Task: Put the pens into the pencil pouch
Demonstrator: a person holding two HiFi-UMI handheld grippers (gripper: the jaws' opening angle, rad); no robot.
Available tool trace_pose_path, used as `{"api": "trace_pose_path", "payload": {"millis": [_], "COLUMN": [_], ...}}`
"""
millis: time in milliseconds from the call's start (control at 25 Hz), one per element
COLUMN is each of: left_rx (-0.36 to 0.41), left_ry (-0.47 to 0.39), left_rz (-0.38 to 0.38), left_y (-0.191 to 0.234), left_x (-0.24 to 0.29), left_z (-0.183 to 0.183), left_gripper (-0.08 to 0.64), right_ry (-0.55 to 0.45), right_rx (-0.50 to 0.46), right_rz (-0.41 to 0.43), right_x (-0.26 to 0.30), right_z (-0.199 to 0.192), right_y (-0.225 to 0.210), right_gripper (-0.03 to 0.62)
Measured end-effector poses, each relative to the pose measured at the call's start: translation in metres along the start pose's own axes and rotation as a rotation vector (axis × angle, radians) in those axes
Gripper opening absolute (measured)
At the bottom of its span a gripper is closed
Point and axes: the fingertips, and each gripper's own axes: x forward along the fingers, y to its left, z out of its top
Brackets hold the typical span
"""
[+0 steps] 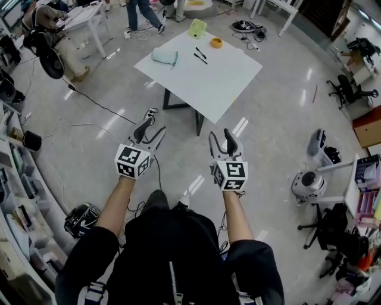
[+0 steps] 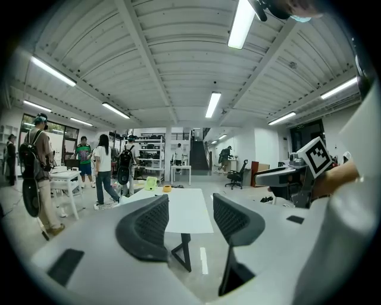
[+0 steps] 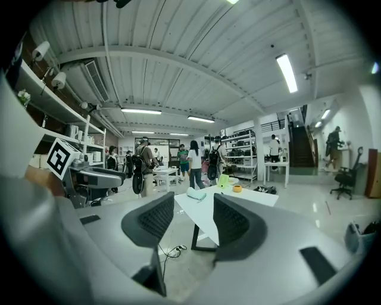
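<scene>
Both tools spread wide, nothing between jaws: left tool (image 1: 150,126), right tool (image 1: 221,140), held out over floor (image 1: 268,137). Worktop (image 1: 220,83) well ahead, with cable (image 1: 98,105) on floor off to left, so trip risk walking up. Pens (image 1: 200,56) thin, flat, side by side near pouch (image 1: 165,56); tool could skid off or nab both. Head view shows pens. Tool views don't (too small), but they catch people (image 2: 102,164) walking beyond worktop.

Open-plan lab or workshop, polished grey floor (image 1: 280,119), ceiling strip lights (image 2: 213,104), storage shelving (image 3: 238,149), white work tables (image 1: 89,15), office chairs (image 1: 348,89), floor cables (image 1: 95,104), people with backpacks (image 2: 33,173)
</scene>
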Motion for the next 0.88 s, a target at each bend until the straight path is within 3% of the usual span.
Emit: {"api": "trace_pose_path", "payload": {"millis": [480, 880], "left_rx": [0.005, -0.013], "left_ry": [-0.001, 0.009], "left_rz": [0.019, -0.022], "left_y": [0.001, 0.050], "left_x": [0.023, 0.098], "left_z": [0.001, -0.001], "left_gripper": [0.236, 0.236], "right_ry": [-0.004, 0.020], "right_rx": [-0.005, -0.001], "right_rz": [0.040, 0.014], "right_x": [0.023, 0.097], "right_z": [0.001, 0.008], "right_y": [-0.015, -0.039], "right_gripper": [0.198, 0.195]}}
